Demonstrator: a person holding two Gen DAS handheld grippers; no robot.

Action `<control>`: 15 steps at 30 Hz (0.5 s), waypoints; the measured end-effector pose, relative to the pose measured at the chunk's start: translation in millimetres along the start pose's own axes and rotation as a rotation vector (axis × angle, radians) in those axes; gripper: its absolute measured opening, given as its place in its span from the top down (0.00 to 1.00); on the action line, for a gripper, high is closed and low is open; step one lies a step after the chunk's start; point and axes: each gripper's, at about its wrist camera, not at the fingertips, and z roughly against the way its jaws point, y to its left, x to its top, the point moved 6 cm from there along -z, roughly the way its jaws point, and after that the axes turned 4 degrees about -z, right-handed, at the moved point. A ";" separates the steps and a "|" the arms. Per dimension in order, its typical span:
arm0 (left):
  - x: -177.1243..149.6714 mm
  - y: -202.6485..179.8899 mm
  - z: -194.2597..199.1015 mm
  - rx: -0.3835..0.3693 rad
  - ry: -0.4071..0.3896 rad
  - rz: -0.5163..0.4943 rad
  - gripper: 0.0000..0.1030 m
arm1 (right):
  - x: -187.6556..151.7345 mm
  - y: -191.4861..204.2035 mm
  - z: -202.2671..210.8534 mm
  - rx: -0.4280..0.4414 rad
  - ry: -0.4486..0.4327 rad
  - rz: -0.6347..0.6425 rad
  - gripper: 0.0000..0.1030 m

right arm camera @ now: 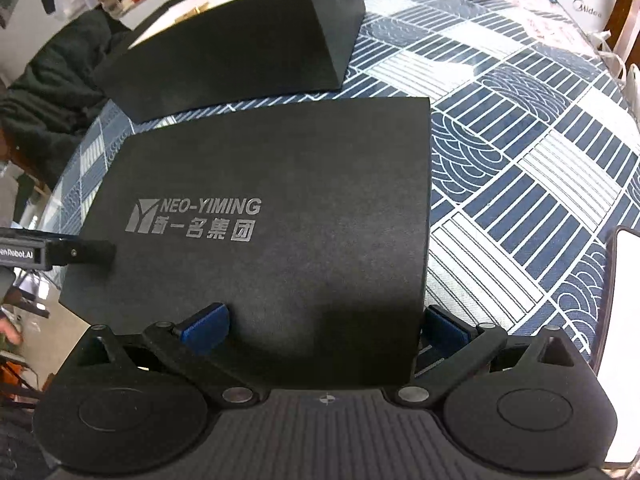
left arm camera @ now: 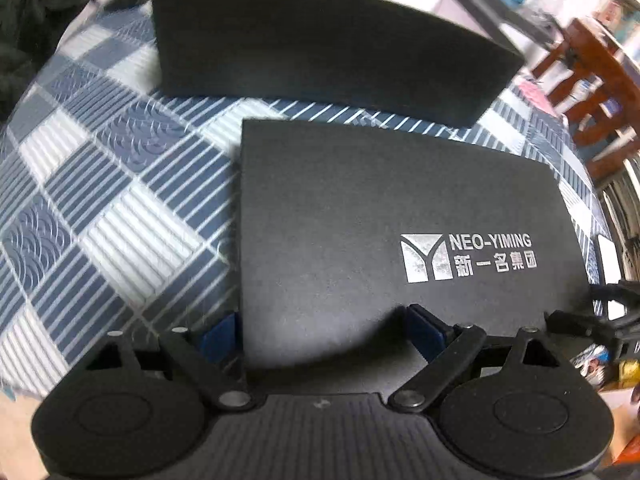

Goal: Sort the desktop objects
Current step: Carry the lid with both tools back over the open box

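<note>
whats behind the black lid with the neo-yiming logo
Behind the logo lid, a black box sits on the blue patterned tablecloth, apart from it with a strip of cloth between. Its interior looks pale at the rim; its contents are hidden by its wall.

Blue-white patterned tablecloth (right arm camera: 520, 168) carries black box (right arm camera: 240, 52), lid (right arm camera: 300, 184)

We see a matte black lid (left arm camera: 360, 208) with silver logo print (left arm camera: 468, 258), a black box (right arm camera: 240, 60) with white inside, a navy-and-white patchwork cloth (right arm camera: 520, 160) of stripes and wave arcs, black tongs with blue pads (right arm camera: 208, 326).
</note>
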 end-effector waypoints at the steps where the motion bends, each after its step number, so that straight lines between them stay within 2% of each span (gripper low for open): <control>1: -0.6 0.8 1.2 0.010 -0.016 -0.014 0.00 | 0.6 -1.3 0.3 0.001 -0.010 -0.004 0.00; 5: -0.3 4.5 1.5 0.020 -0.063 -0.021 0.00 | 5.2 -5.6 0.1 0.000 -0.048 -0.017 0.00; 9: 2.6 2.6 -4.9 0.009 -0.102 0.029 0.00 | 10.4 -7.4 -8.4 0.038 -0.058 -0.053 0.00; 15: 7.1 -0.3 0.4 0.039 -0.081 0.082 0.00 | 14.1 -2.4 -5.6 0.022 -0.035 -0.056 0.00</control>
